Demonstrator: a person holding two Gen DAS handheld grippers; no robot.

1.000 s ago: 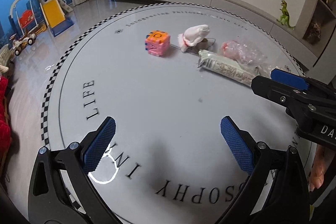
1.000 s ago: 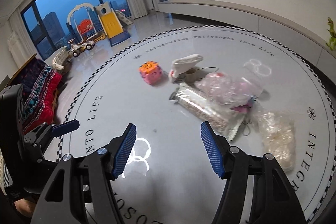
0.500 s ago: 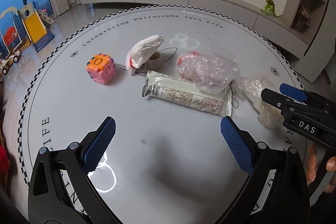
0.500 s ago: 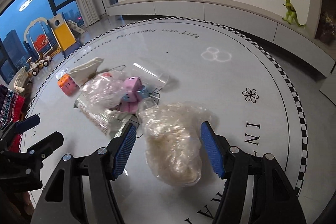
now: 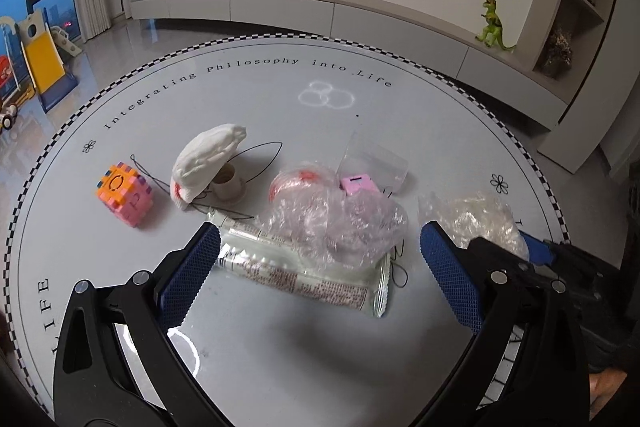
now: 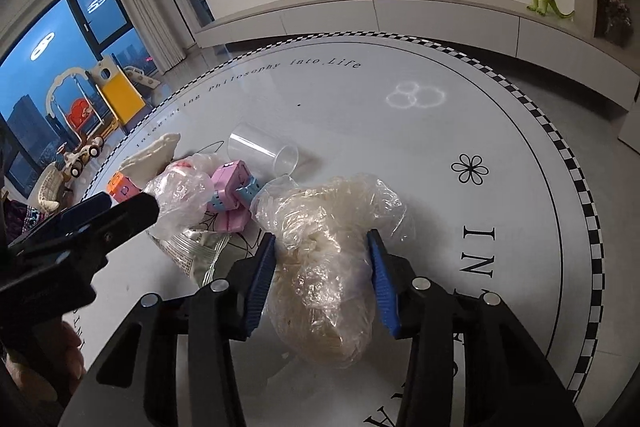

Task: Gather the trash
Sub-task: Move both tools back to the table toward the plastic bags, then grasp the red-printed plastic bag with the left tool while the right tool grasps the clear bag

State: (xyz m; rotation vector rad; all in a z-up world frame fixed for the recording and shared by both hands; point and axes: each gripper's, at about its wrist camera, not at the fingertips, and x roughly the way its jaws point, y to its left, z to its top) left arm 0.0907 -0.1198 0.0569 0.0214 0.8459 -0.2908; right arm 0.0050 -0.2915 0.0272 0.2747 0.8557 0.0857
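Trash lies mid-table: a printed snack wrapper [image 5: 304, 273], a crumpled clear bag [image 5: 340, 223] on it, a white crumpled tissue [image 5: 208, 155] and a clear plastic cup [image 6: 264, 149] on its side. A yellowish crumpled plastic bag [image 6: 328, 255] lies to the right; it also shows in the left wrist view [image 5: 476, 219]. My right gripper [image 6: 322, 267] straddles this bag, its pads close against both sides, jaws partly closed. My left gripper [image 5: 316, 271] is open, hovering over the wrapper and clear bag.
An orange-pink toy cube [image 5: 124, 195] sits left of the tissue, a pink-blue toy cube [image 6: 232, 191] beside the cup, and a small tape roll [image 5: 228, 179] under the tissue. The round white table [image 5: 400, 115] has a checkered rim.
Both grippers moved forward and down toward the trash. The right gripper's jaws narrowed around the yellowish bag. The left gripper came over the wrapper, still open.
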